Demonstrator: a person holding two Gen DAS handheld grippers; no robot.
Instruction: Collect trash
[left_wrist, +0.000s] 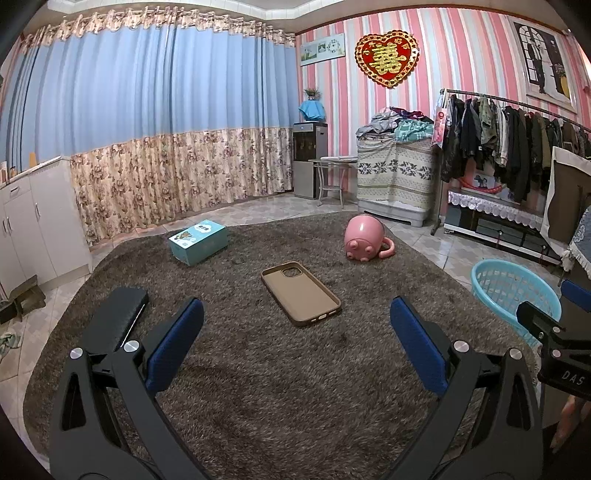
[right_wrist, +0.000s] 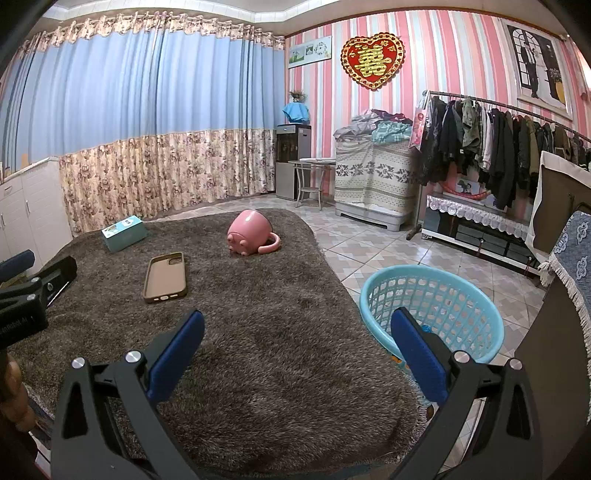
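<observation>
A: Left gripper (left_wrist: 297, 325): jaws wide apart, holding nothing; case (left_wrist: 300, 293) just ahead, box (left_wrist: 198, 242) and mug (left_wrist: 364, 238) beyond. Stage?

B: Undecidable; these 3 lie on the rug (left_wrist: 258, 387), outside the basket (right_wrist: 432, 314).

A: Right gripper (right_wrist: 297, 326)?

B: Equally agape, empty. Only its view shows something blue inside the basket.
</observation>
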